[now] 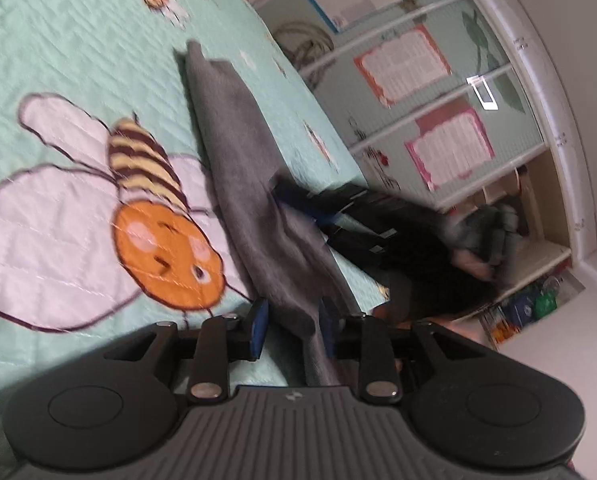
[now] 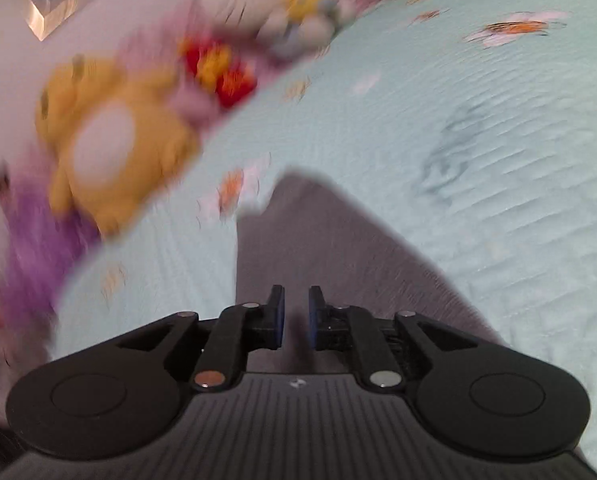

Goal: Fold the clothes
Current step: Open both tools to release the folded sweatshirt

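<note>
A grey garment [image 1: 242, 152] is laid as a long, narrow strip across the mint-green quilted bedspread [image 1: 58, 40] of a bed, close to the bed's edge, with its far end reaching toward a daisy print and its near end running down between the blue-padded fingers of the left claw [image 1: 292, 330]. The left claw's jaws are set a moderate way apart, with the cloth passing through the gap; whether the pads press on the fabric cannot be told. In the right wrist view the same grey garment [image 2: 338, 248] is seen spread beneath and ahead of the right claw [image 2: 296, 316], its edge forming a blunt corner on the bedspread [image 2: 498, 160]. The right claw's jaws are narrowed to a small gap, and something dark is seen between the pads, but a grip on the cloth cannot be confirmed through the blur. In the left wrist view the right claw [image 1: 318, 210] is seen at the garment's edge, held by a gloved hand [image 1: 486, 236]. A large embroidered bee [image 1: 154, 216] is stitched on the bedspread just beside the garment. Blurred plush toys [image 2: 110, 148] are seen along the bed's far side, and a white cabinet with posters [image 1: 426, 92] stands beyond the bed.
</note>
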Motion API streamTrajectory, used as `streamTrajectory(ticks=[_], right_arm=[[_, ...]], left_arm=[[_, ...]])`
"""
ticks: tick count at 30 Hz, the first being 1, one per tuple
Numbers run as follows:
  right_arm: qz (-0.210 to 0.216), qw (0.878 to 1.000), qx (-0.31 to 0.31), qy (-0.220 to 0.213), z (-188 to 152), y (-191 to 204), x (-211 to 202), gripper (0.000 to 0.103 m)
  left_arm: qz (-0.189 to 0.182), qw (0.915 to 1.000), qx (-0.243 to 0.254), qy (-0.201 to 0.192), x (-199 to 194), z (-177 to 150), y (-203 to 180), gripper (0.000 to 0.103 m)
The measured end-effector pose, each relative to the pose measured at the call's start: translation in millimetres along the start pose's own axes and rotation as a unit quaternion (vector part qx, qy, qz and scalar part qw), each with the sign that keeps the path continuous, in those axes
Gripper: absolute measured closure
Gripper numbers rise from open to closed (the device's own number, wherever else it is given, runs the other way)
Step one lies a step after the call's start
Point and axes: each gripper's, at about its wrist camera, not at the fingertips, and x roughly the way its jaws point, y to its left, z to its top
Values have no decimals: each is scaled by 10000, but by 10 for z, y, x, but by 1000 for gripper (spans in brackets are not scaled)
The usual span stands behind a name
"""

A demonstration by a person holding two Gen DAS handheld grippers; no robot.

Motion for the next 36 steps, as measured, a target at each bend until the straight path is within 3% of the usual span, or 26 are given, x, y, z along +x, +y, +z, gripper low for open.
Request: streamTrajectory(ticks=[1, 4, 10, 12, 14, 16, 17, 21, 24, 27, 29, 30, 32, 33, 36], right_arm=[[-115, 9998, 147, -81, 43, -56, 61, 103], [-392, 9980, 416, -282, 142, -125, 166, 103], [-795, 9934, 570, -593, 269, -44, 199, 85], [-928, 9913, 621, -696, 311, -17, 210, 103], [-1062, 9889, 671, -799, 353, 10, 221, 103], [-1195, 9861, 722, -902, 396, 37, 232, 87], [-1151, 9859, 765, -941, 377, 44, 162, 87], [-387, 9892, 936, -1062, -137, 32, -773, 80], [-131, 9865, 1259, -1035, -638, -9, -1379, 80], [-203, 9761, 1767, -1246, -973, -166, -1473, 77], [-77, 9683, 2060, -1409, -1138, -242, -1562, 77], [-16, 9676, 2090, -1417, -1227, -232, -1577, 77], [-409, 9725, 2008, -1102, -1321, -216, -1499, 78], [-583, 9733, 1991, -987, -1354, -214, -1486, 87], [-696, 9709, 2013, -1096, -1440, -159, -1665, 82]], left_arm=[[55, 9999, -45, -121, -34, 9, 18, 71], [220, 9985, -216, -458, -125, 49, 80, 68], [333, 9974, -208, -610, -165, 54, 79, 68], [317, 9974, -198, -611, -160, 67, 87, 67], [298, 9974, -211, -628, -151, 81, 105, 67], [298, 9973, -208, -631, -139, 91, 113, 67], [303, 9974, -195, -631, -137, 95, 109, 67], [361, 9972, -14, -651, -153, 88, 40, 67], [257, 9963, 325, -756, -191, 56, -79, 66], [-239, 9928, 820, -836, -211, 5, -250, 61], [-578, 9891, 1215, -600, -118, -28, -357, 49], [-694, 9875, 1367, -353, -37, -40, -387, 49], [-596, 9902, 1259, 28, 96, -31, -324, 49], [-513, 9917, 1160, 188, 155, -24, -281, 54], [-493, 9946, 824, 400, 238, 15, -161, 56]])
